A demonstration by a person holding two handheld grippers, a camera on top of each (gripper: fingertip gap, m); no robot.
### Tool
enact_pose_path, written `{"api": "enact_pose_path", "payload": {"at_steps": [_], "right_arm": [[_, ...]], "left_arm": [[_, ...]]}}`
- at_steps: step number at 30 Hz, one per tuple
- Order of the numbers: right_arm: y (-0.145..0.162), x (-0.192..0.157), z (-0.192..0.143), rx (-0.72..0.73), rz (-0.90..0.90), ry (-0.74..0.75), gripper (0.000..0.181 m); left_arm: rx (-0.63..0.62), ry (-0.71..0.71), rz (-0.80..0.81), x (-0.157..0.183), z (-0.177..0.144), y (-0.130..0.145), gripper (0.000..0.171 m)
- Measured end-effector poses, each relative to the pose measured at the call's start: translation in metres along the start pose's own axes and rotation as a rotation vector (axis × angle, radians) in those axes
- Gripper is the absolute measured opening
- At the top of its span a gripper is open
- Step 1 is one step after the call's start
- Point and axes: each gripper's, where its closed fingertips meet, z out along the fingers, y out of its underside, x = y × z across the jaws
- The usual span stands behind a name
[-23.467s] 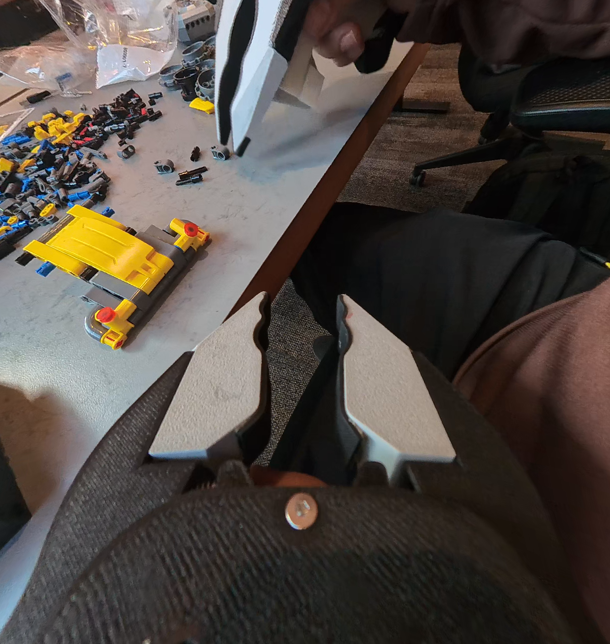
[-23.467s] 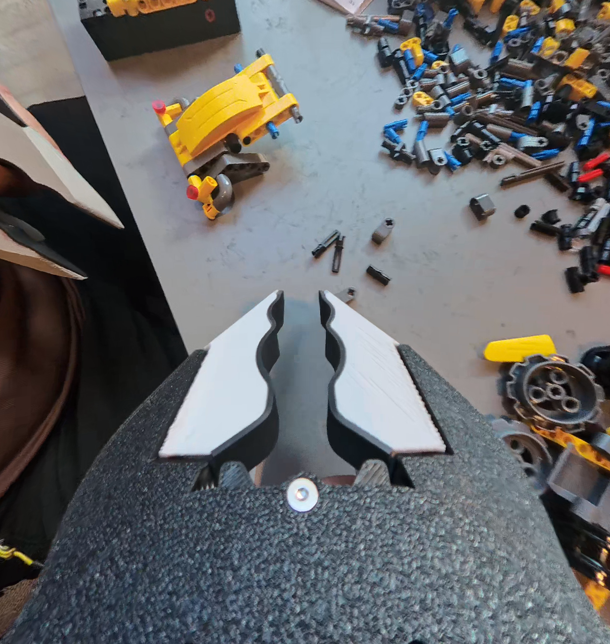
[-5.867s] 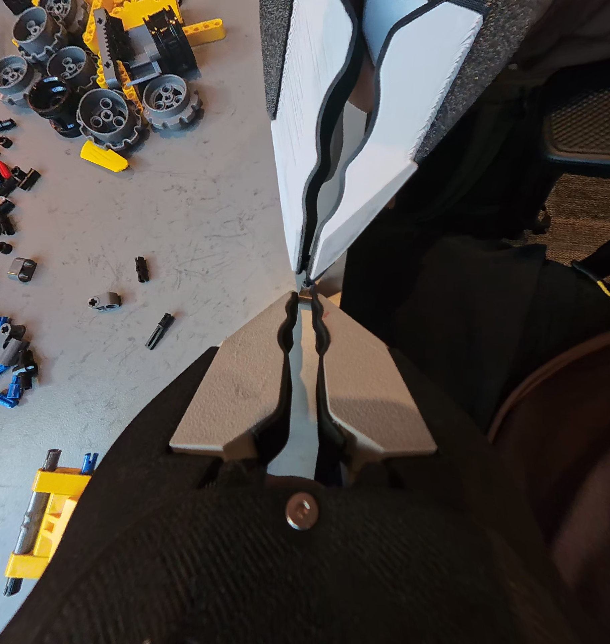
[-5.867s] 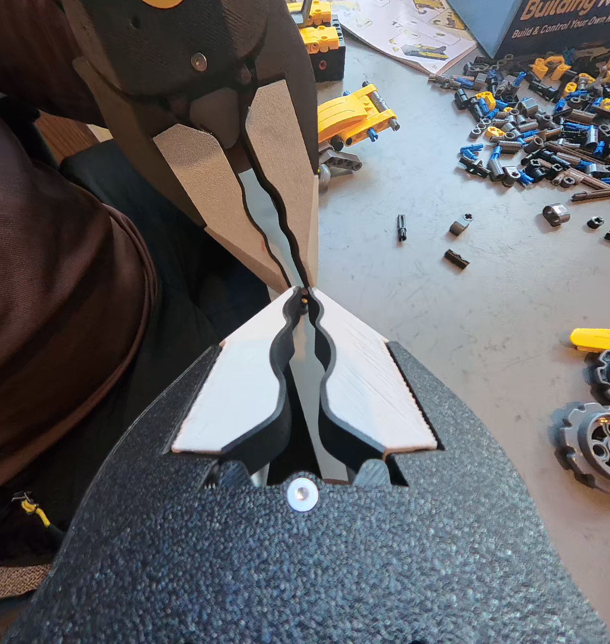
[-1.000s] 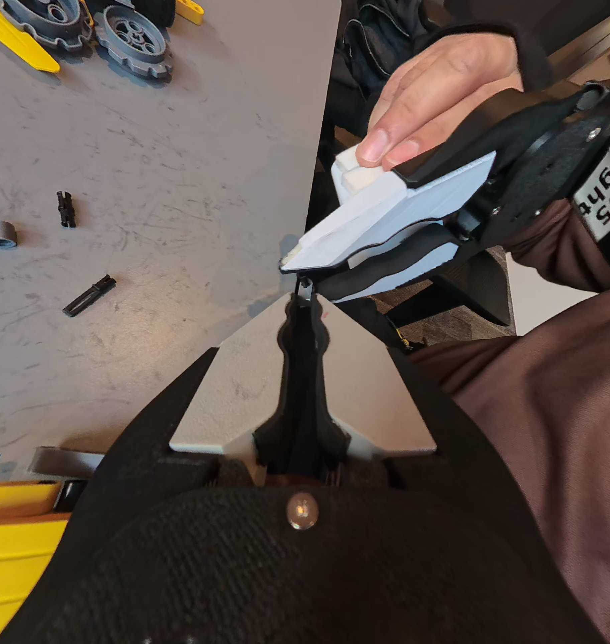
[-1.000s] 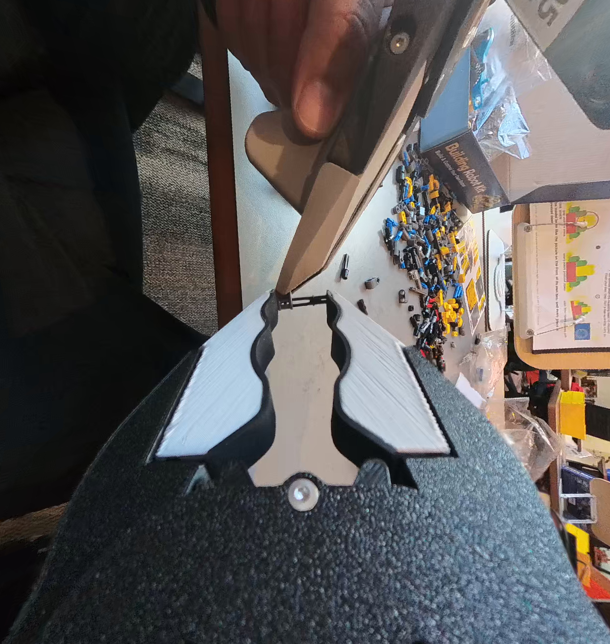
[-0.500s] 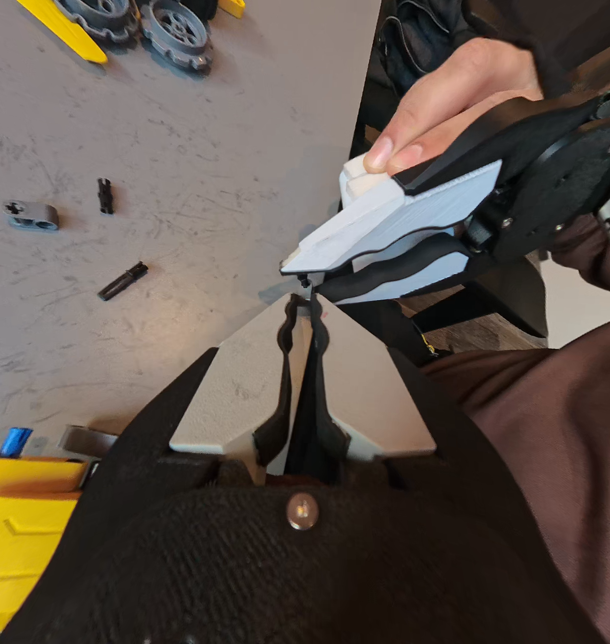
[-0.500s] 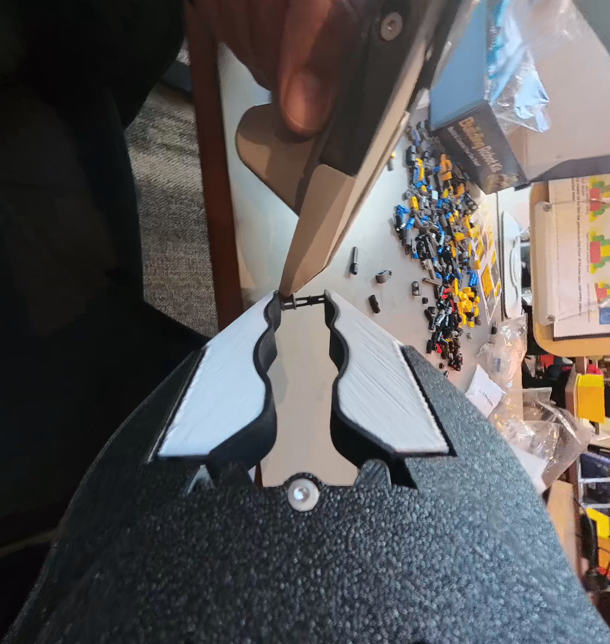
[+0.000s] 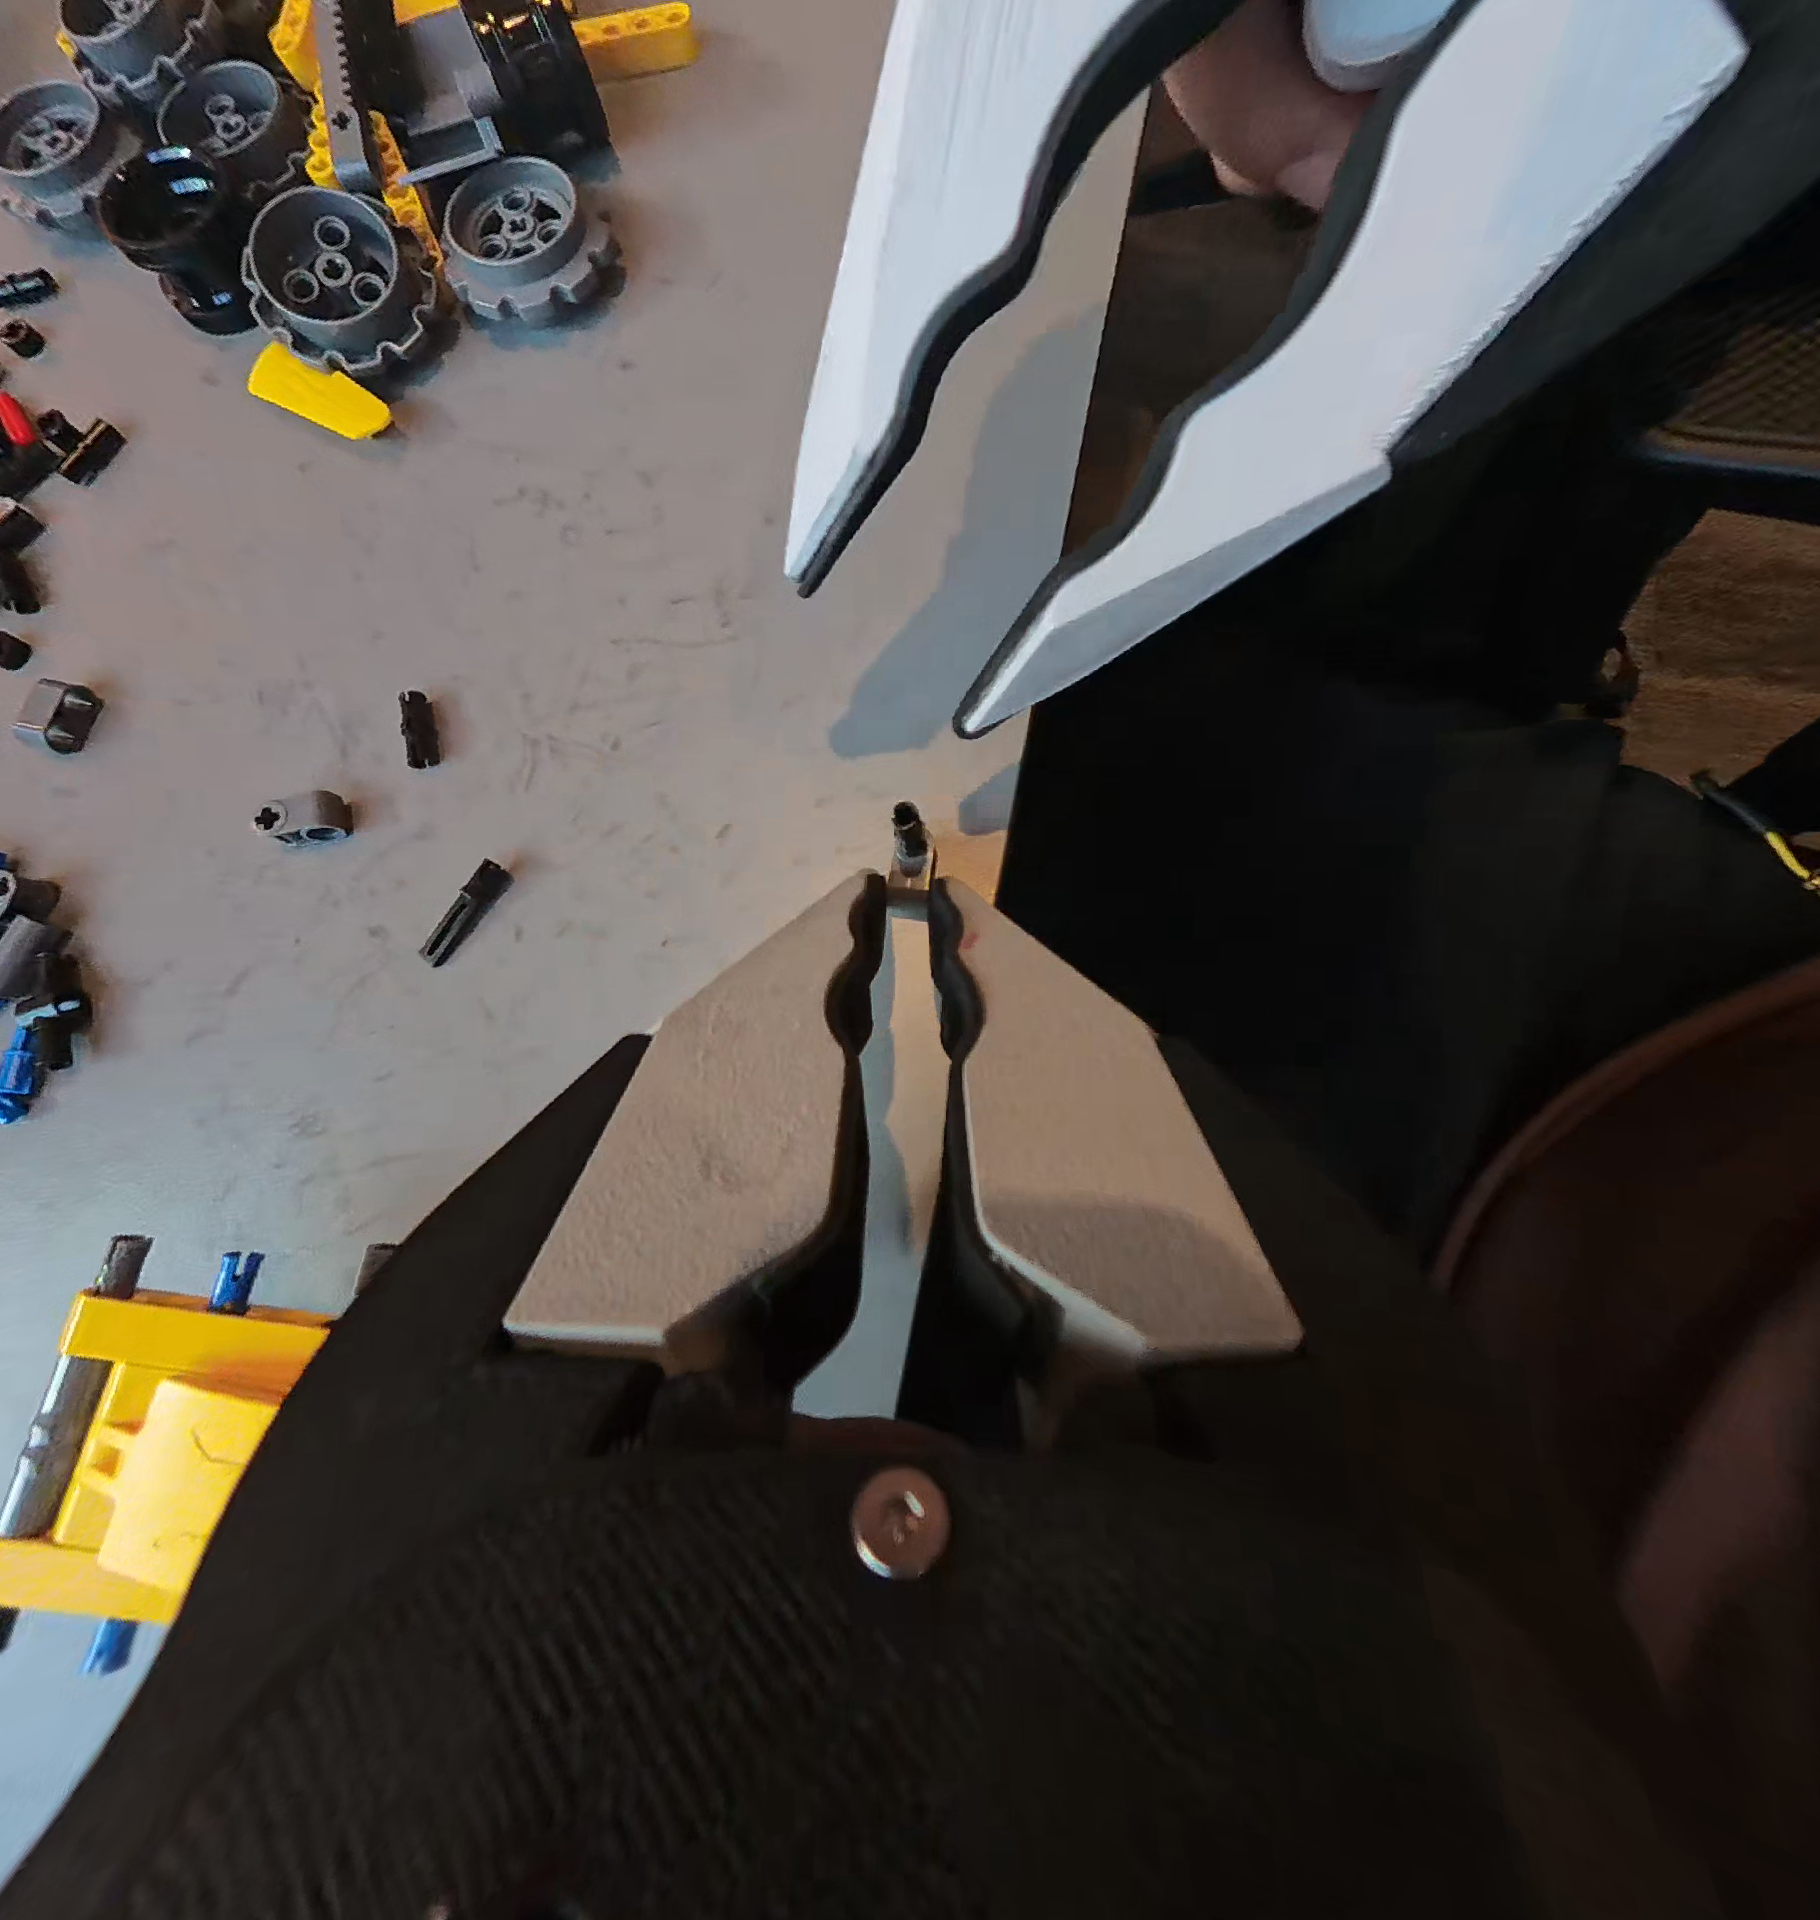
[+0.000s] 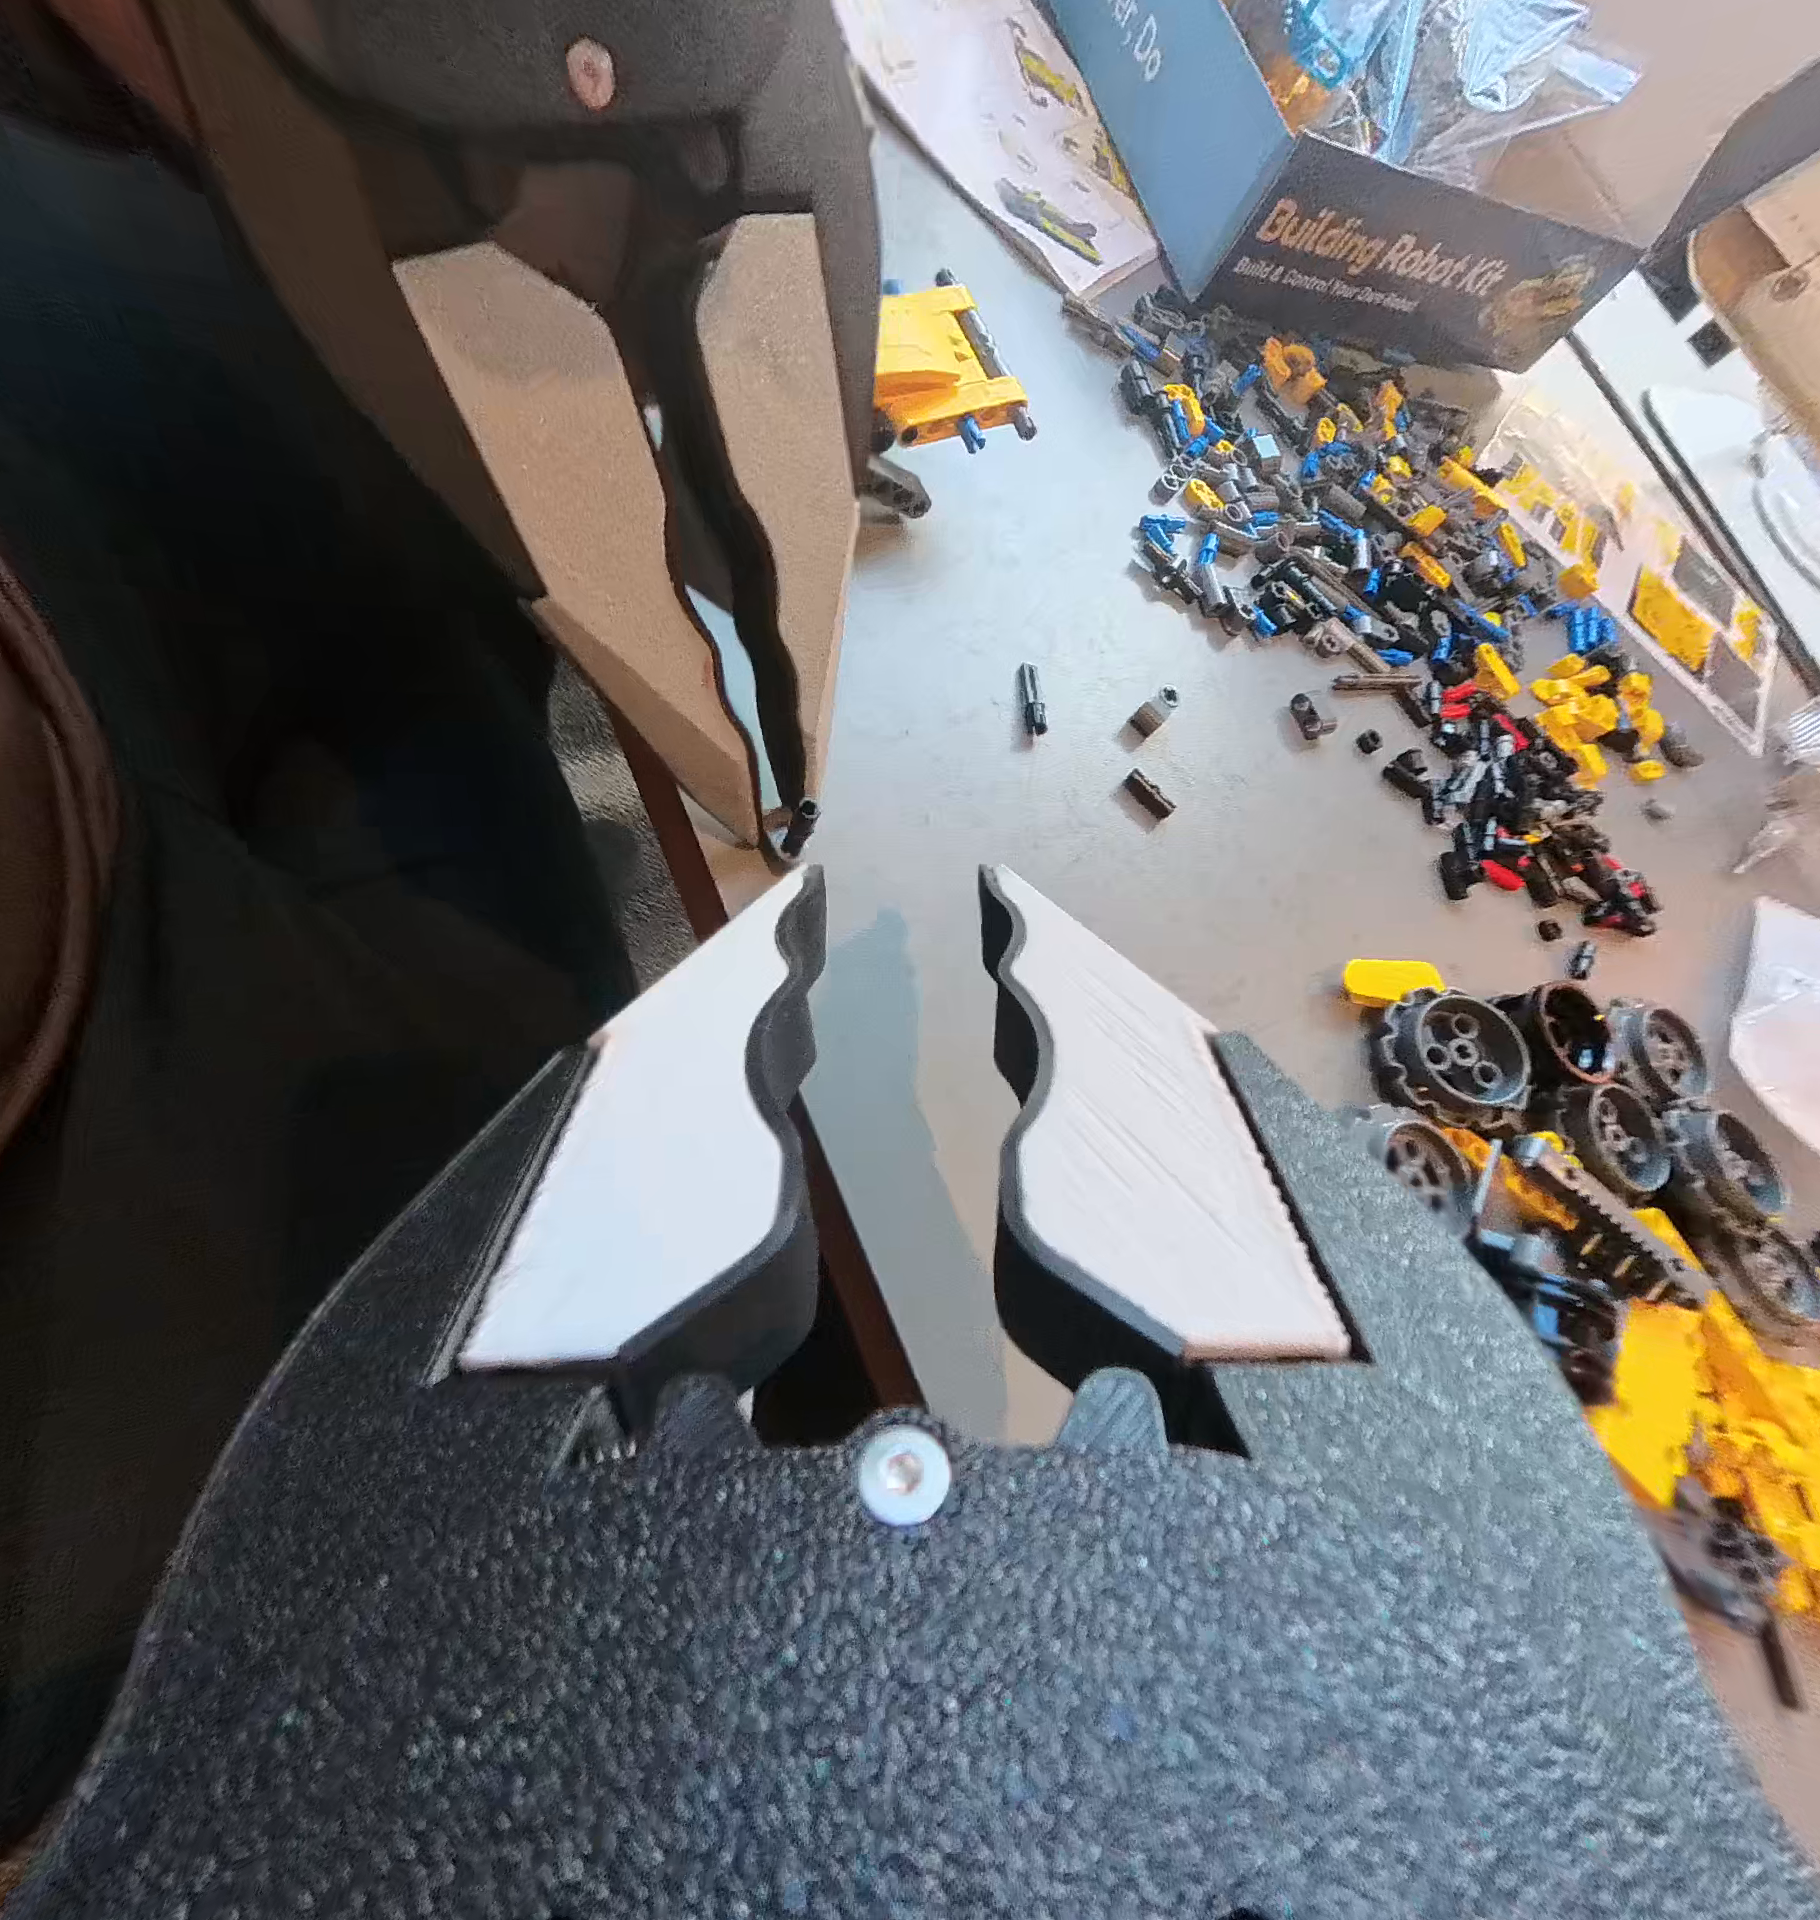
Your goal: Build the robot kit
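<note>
- The left gripper pinches a small grey connector at its fingertips, near frame centre in the left wrist view, just over the table's edge.
- A black pin is plugged into that connector and juts out beyond the fingertips.
- The right gripper is empty, its fingers spread; in the right wrist view the pinned piece sits just upper left of its tips.

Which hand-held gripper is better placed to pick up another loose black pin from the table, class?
Probably the right hand-held gripper: it is open and empty above the table. The left hand-held gripper is shut on a small grey piece with a black pin.
</note>
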Motion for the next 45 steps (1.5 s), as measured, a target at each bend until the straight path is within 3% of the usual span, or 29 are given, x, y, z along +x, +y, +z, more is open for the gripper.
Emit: {"api": "enact_pose_path", "payload": {"at_steps": [3,8,15,31,45], "right_arm": [[-0.003,-0.002,-0.001,0.04,0.095,-0.05,0.015],[-0.005,-0.001,0.005,0.063,0.232,-0.119,0.025],[-0.013,0.007,0.014,0.063,0.29,-0.144,0.029],[-0.025,0.0,0.018,0.128,0.265,-0.214,0.019],[-0.022,-0.005,0.026,0.087,0.238,-0.183,0.019]], "left_arm": [[0.028,-0.029,0.009,0.0,0.0,0.0,0.005],[0.073,-0.036,0.006,0.0,-0.003,0.002,0.006],[0.067,-0.041,0.006,-0.005,-0.006,0.006,0.006],[0.077,-0.02,-0.039,-0.007,-0.005,0.006,0.006],[0.075,-0.069,-0.077,-0.016,-0.004,0.006,0.005]]}}
